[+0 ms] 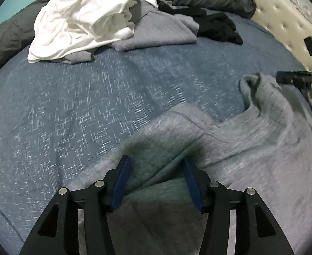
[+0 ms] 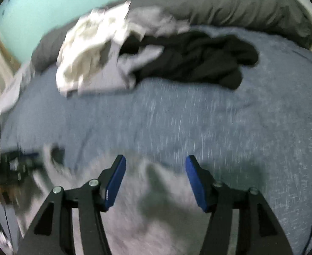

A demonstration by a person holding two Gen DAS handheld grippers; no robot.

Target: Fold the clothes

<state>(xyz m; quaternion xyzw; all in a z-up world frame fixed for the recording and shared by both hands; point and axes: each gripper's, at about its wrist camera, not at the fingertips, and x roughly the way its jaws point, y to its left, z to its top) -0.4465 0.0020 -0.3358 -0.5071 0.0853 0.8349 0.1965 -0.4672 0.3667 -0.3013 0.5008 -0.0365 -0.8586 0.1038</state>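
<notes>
Two grippers: left gripper (image 1: pixel 158 170) and right gripper (image 2: pixel 155 171), jaws wide apart, holding nothing.
Grey garment (image 1: pixel 230 140): beneath both.
Pile (image 1: pixel 88 19): 11 o'clock.

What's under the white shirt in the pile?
The white shirt lies crumpled on a grey garment, with black clothing beside it. Anything further beneath is covered.

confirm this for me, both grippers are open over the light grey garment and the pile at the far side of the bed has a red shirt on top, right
Not quite. The top piece in the pile is a white garment, not red; the left wrist view shows it clearly. The rest holds: the left gripper and right gripper are both open over the light grey garment, and the pile lies at the far side of the bed.
</notes>
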